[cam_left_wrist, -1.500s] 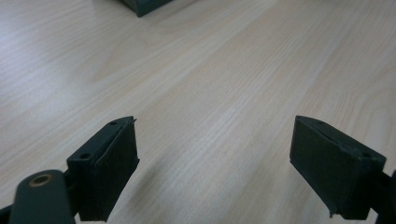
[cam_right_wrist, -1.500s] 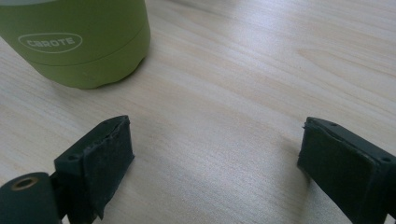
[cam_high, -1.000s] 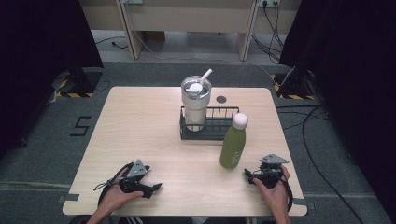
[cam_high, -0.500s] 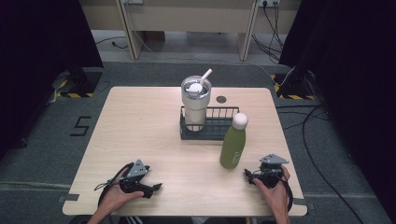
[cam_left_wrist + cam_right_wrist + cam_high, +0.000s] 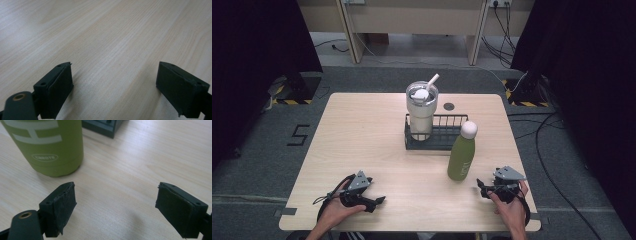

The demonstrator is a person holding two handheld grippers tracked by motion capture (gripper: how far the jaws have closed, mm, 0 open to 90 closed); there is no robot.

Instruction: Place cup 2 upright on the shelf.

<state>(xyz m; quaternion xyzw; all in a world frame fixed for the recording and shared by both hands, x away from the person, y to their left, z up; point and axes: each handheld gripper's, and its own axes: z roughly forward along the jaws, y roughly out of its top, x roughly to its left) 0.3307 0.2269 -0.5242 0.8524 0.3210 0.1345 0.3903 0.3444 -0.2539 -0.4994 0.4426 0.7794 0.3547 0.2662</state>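
Both grippers gape; right gripper (image 5: 116, 202) view faces green bottle (image 5: 50, 145).

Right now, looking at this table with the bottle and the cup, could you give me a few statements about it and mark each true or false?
1. The green bottle stands upright on the table, outside the black wire rack. True.
2. The tumbler with the straw lies on its side. False: it stands upright in the rack's left end.
3. The right gripper has its jaws clamped on the green bottle. False: its jaws stand wide apart with only bare wood between them; the bottle is ahead and to one side.
4. The left gripper has open jaws over bare tabletop. True.
5. The bottle has a black cap. False: the cap is white.
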